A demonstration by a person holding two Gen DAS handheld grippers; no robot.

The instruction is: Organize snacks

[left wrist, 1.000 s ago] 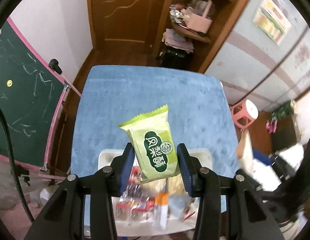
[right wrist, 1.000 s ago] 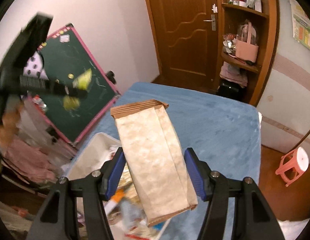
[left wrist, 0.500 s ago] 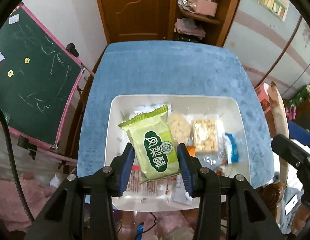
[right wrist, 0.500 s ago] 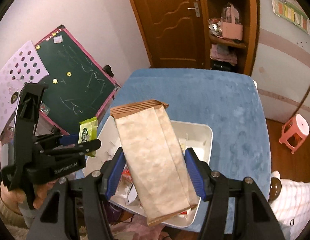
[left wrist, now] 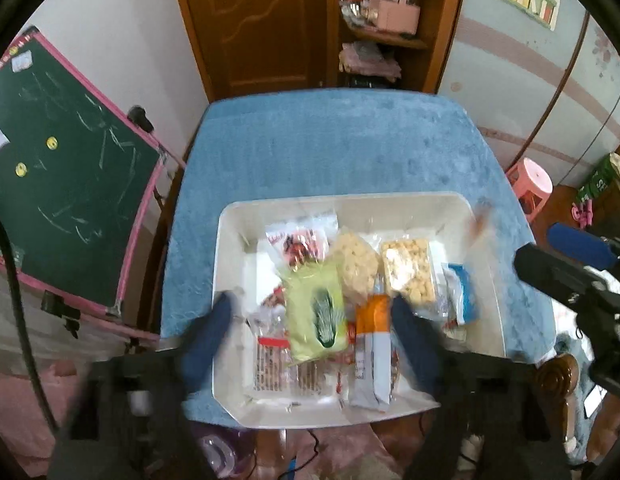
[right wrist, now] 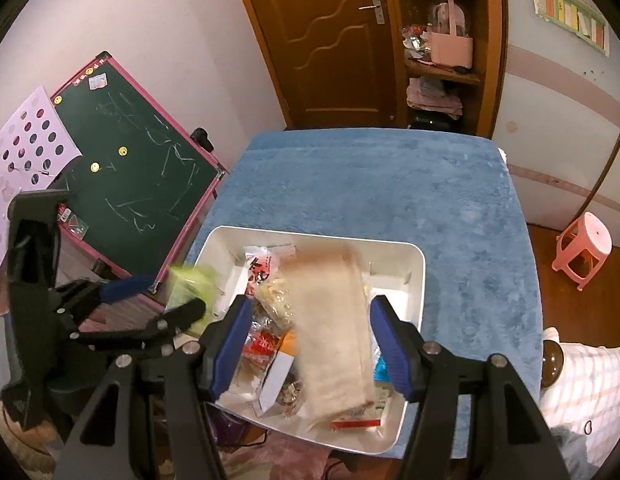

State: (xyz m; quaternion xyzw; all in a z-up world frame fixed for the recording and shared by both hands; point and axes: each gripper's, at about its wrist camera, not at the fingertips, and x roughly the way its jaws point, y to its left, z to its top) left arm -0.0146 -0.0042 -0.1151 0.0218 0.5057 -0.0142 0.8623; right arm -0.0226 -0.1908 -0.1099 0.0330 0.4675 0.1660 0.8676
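Green and blurred, the snack packet [left wrist: 315,312] is lying free over the other snacks in the white tray [left wrist: 230,236], between the pads of our left gripper [left wrist: 310,336], whose jaws have just been opening wide. Our right gripper [right wrist: 311,344] is standing open around the beige paper bag [right wrist: 333,332] above the tray, pads apart from it. Under the tray, a blue tabletop [left wrist: 341,148] is spreading.

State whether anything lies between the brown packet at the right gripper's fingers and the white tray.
No barrier. Only snacks already in the white tray lie beneath the brown packet, such as the orange-and-white packet, so it would likely land on them.
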